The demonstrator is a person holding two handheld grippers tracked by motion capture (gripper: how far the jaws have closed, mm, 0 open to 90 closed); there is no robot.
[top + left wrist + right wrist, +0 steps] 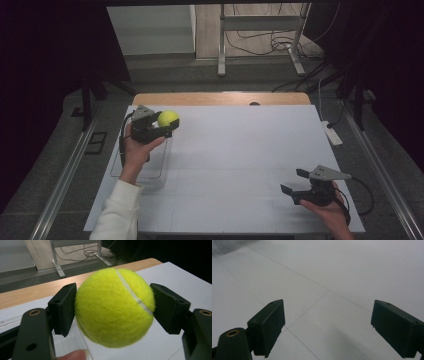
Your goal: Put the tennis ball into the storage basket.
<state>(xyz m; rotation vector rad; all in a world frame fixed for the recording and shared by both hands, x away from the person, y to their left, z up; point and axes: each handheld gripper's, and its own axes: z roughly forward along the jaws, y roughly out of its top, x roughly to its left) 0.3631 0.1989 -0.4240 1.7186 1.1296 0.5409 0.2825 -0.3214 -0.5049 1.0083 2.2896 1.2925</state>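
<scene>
left gripper (161, 127): we have the tennis ball (113, 307) clamped between both jaws, above the table (240, 165)
right gripper (296, 184): jaws wide apart, empty
risk: round fuzzy ball could slip out and roll away if our squeeze eases

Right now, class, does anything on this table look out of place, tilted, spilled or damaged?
Nothing stands out. The tennis ball sits squarely between the jaws of the left gripper, its felt and seam intact. The right gripper hovers with its jaws apart over the white sheet, which lies flat and unmarked apart from faint lines.
</scene>
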